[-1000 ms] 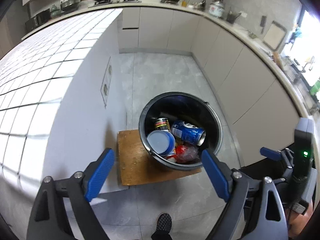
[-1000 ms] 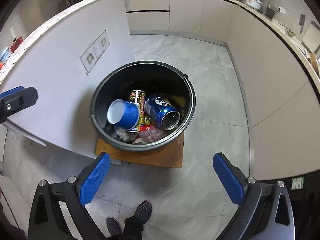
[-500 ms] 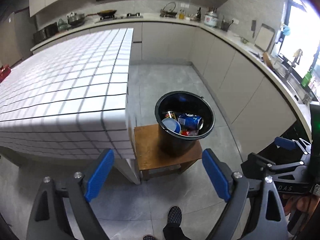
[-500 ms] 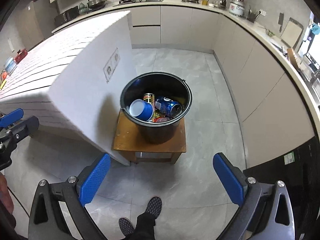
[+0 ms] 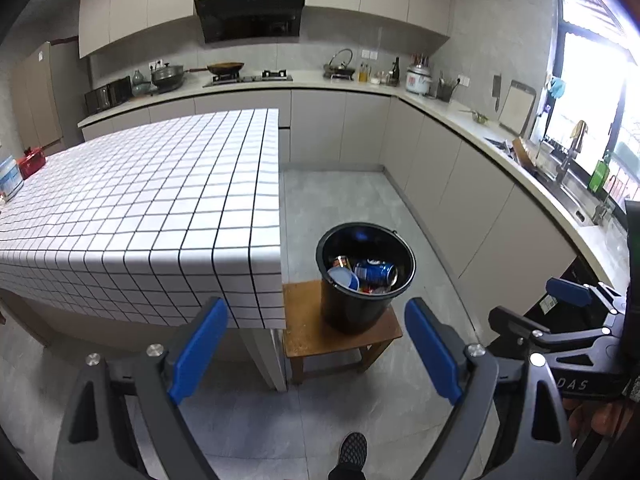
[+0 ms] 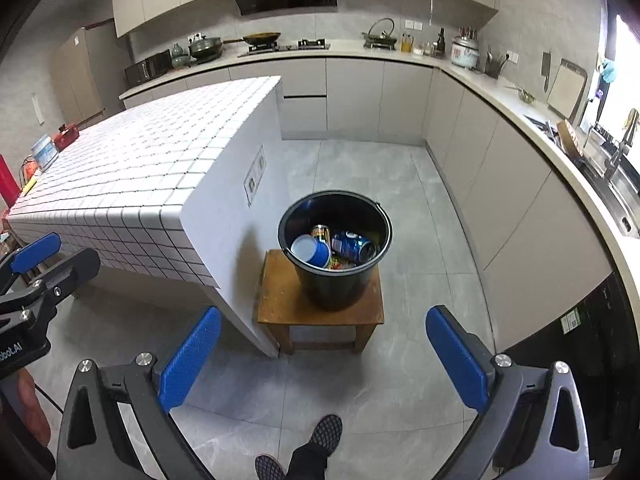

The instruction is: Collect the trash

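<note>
Right wrist view: black bucket holding the trash is sitting on a wooden stool.
Tiled island is crowding its left; left gripper and right gripper are both gaping empty.

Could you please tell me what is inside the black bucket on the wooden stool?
The black bucket holds a blue cup lying open end up, a blue can on its side, a yellow-labelled can and some red wrapping. Anything beneath these, and the bucket's bottom, is covered.
</note>
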`<state>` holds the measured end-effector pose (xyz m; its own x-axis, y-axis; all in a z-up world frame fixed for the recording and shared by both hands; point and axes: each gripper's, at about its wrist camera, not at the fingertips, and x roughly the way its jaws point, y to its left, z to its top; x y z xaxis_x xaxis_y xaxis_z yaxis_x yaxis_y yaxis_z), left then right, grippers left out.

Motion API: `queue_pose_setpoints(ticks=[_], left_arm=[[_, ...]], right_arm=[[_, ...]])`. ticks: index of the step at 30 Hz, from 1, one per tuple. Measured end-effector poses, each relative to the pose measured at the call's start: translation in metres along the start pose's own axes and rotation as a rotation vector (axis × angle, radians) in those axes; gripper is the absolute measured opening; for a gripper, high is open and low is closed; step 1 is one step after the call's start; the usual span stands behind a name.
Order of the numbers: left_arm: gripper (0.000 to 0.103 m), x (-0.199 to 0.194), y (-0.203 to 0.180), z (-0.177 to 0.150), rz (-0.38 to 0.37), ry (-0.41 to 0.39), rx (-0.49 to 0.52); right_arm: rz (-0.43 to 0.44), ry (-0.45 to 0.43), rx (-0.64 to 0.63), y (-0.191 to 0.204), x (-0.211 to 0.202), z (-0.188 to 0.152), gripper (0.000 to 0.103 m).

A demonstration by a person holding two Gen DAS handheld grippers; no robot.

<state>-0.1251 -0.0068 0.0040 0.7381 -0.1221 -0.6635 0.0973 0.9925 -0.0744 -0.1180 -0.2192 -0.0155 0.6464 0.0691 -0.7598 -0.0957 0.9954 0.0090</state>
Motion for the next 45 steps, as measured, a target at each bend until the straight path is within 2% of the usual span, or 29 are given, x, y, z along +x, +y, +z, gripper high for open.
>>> queue_pose_setpoints(ticks=[10,45], left_arm=[[0.092,-0.012,0.000,0.008,0.001,-0.052,0.001],[0.092,-0.016,-0.003,0.023,-0.002,-0.080,-0.001]], right_arm=[[0.007,-0.039,-0.013,0.007,-0.015,0.009,0.103],[0.016,-0.061,-0.018,0.007,-0.017,0.023,0.103]])
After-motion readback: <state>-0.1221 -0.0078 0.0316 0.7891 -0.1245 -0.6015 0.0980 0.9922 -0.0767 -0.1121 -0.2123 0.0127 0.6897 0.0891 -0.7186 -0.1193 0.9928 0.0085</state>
